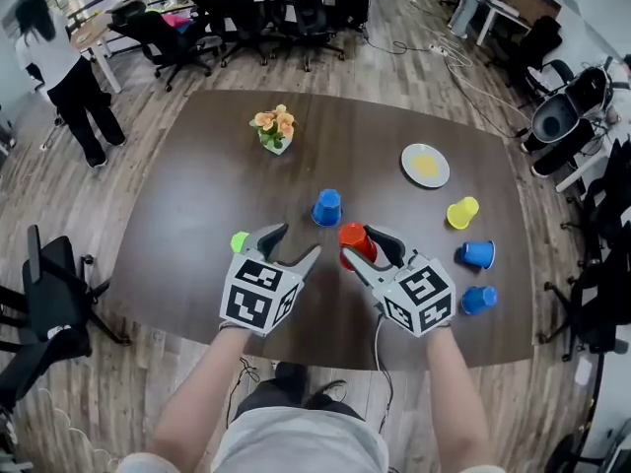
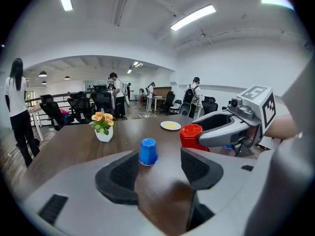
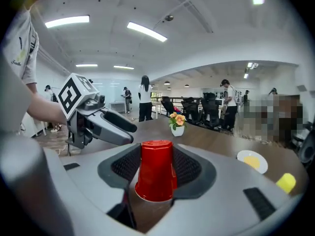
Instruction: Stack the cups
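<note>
A red cup (image 1: 352, 235) stands upside down between the jaws of my right gripper (image 1: 359, 245), whose pads press on both of its sides (image 3: 156, 176). I cannot tell whether it rests on the table or hangs just above it. My left gripper (image 1: 299, 241) is open and holds nothing. An upside-down blue cup (image 1: 327, 207) stands just beyond both grippers, and in the left gripper view it shows past the open jaws (image 2: 148, 151). A green cup (image 1: 240, 241) sits by the left gripper's outer side. To the right lie a yellow cup (image 1: 461, 212) and two blue cups (image 1: 477, 254) (image 1: 479, 300).
A white plate (image 1: 425, 165) with something yellow on it lies at the back right of the dark wooden table (image 1: 197, 215). A small flower vase (image 1: 275, 131) stands at the back. Office chairs (image 1: 168, 33) and a standing person (image 1: 59, 72) are beyond the table.
</note>
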A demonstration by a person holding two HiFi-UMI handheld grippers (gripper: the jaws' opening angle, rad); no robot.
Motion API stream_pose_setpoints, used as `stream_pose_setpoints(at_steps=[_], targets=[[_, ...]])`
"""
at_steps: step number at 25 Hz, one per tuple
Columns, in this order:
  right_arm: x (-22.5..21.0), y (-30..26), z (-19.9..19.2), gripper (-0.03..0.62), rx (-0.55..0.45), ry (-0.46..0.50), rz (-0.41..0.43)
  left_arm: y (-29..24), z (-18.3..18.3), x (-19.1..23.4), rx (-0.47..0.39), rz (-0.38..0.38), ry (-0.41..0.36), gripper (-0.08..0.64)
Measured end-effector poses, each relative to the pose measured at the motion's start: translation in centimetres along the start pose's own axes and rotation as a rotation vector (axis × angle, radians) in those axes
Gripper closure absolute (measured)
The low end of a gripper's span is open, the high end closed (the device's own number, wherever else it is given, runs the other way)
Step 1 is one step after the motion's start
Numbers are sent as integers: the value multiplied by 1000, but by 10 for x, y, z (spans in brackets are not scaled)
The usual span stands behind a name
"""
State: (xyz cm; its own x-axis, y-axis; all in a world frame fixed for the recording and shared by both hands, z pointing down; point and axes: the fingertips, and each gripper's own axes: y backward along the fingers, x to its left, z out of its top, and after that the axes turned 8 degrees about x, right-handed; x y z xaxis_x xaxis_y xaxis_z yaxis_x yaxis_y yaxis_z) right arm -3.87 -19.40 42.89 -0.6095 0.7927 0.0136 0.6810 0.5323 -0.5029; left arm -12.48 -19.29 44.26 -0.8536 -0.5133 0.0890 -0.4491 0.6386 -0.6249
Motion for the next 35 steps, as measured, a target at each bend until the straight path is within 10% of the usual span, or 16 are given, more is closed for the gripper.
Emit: stream_pose_setpoints(at_steps=[24, 35], targets=[[-11, -5, -106, 385, 9, -221, -202, -16, -52, -51, 76, -31, 9, 299], [-33, 36, -83, 385, 67, -154, -219, -41, 4, -80, 39, -149, -67, 299]])
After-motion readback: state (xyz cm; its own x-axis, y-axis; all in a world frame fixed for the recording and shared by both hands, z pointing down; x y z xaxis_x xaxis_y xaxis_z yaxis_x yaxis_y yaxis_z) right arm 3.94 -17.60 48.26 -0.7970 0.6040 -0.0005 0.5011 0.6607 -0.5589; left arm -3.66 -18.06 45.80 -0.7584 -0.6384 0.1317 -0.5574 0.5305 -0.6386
